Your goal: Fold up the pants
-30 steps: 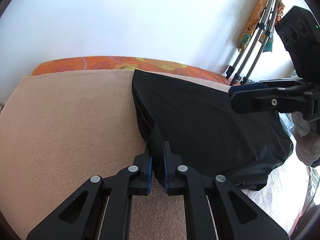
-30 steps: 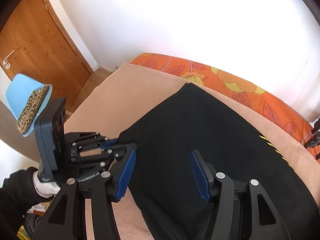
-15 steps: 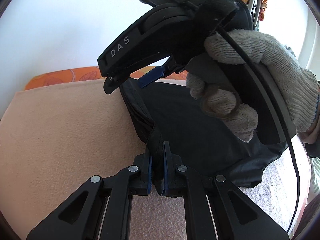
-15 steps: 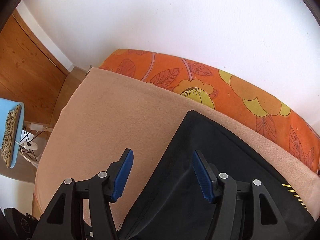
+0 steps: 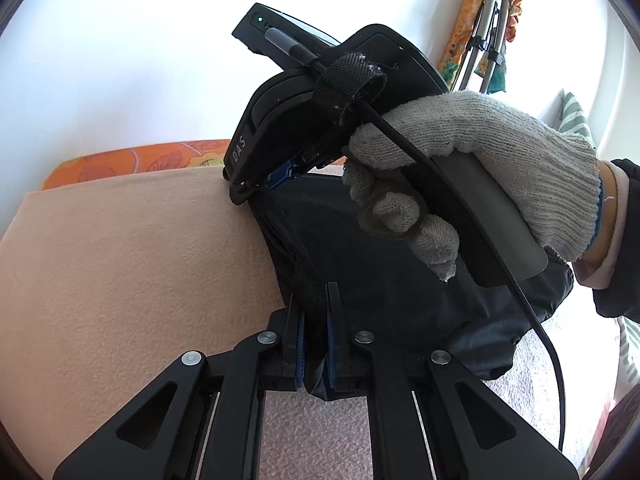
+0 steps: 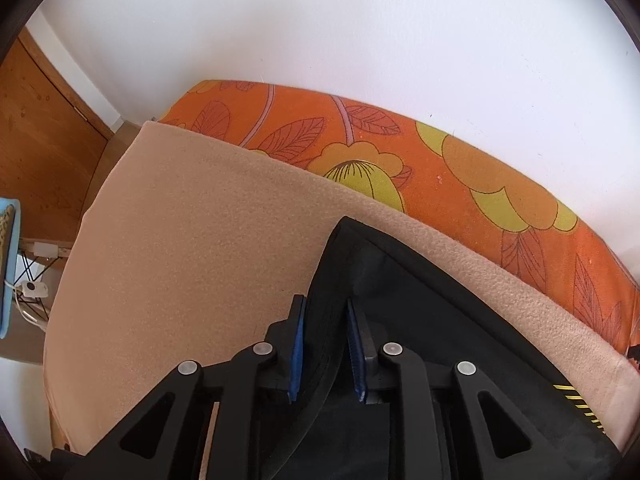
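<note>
The left gripper (image 5: 314, 344) was squeezed tight on the near edge of the black pants (image 5: 380, 280). The pants lay on a tan blanket (image 5: 140, 264) on the bed. A bit farther along the same edge, the right gripper (image 6: 325, 346) pinched a fold of the pants near their corner. A gloved hand (image 5: 480, 168) held that tool. Behind the blanket was an orange flowered sheet (image 6: 400, 148), then a white wall (image 6: 360, 20).

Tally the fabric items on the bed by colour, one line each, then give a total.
Black: 1, the pants
Beige: 1, the blanket
Orange floral: 1, the sheet
Total: 3
</note>
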